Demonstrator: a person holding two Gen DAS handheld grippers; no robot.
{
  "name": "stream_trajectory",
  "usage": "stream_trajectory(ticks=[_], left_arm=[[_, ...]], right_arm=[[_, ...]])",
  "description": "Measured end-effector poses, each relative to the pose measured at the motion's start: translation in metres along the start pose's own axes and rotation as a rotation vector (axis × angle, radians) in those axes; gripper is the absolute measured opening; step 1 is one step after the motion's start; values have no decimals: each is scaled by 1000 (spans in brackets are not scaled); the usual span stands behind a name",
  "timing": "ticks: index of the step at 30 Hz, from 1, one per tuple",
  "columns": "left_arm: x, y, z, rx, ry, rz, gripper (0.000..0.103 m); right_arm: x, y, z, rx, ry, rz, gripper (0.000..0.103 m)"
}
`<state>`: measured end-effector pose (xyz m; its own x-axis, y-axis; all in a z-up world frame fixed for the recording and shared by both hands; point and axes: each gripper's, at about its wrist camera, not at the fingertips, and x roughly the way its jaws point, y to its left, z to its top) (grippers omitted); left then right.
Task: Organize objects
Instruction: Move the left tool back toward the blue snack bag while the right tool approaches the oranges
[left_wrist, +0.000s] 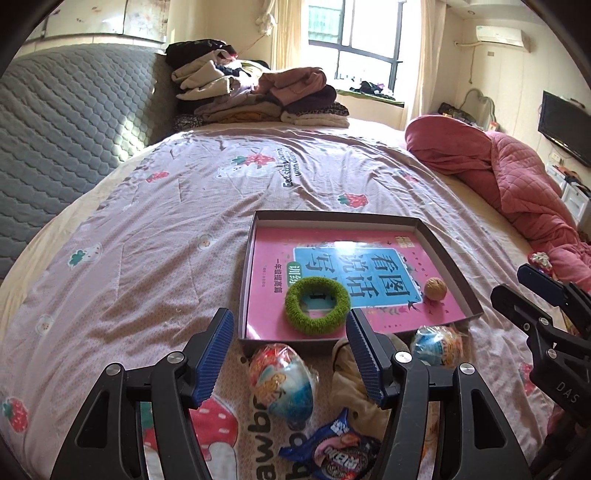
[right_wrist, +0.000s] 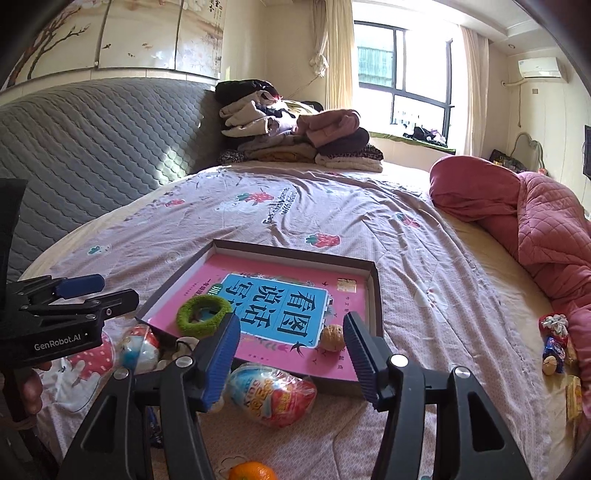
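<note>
A shallow brown box lid (left_wrist: 447, 254) (right_wrist: 375, 291) lies on the bed with a pink book (left_wrist: 273, 243) (right_wrist: 218, 273) inside. On the book sit a green fuzzy ring (left_wrist: 317, 305) (right_wrist: 202, 312) and a walnut (left_wrist: 436, 287) (right_wrist: 331, 338). My left gripper (left_wrist: 291, 350) is open and empty above a wrapped toy egg (left_wrist: 282, 384) (right_wrist: 138, 347), a beige cloth (left_wrist: 354, 391) and a blue snack packet (left_wrist: 332, 446). My right gripper (right_wrist: 291, 350) is open and empty above a second wrapped egg (right_wrist: 269, 395) (left_wrist: 437, 345).
An orange (right_wrist: 253, 472) lies at the near edge. Small snacks and a walnut (right_wrist: 554, 350) lie by the red quilt (right_wrist: 535, 221) on the right. Folded clothes (left_wrist: 258, 96) are piled at the far end. A grey headboard (left_wrist: 66, 122) stands on the left.
</note>
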<state>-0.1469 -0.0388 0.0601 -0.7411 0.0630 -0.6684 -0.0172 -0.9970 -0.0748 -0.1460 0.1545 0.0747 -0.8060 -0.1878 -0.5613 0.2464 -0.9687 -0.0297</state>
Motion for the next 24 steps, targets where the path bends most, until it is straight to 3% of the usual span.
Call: stream_trajectory(ticks=[24], left_arm=[[-39, 5, -46, 29, 19, -2, 65]], right_arm=[[-47, 19, -35, -5, 27, -15, 58]])
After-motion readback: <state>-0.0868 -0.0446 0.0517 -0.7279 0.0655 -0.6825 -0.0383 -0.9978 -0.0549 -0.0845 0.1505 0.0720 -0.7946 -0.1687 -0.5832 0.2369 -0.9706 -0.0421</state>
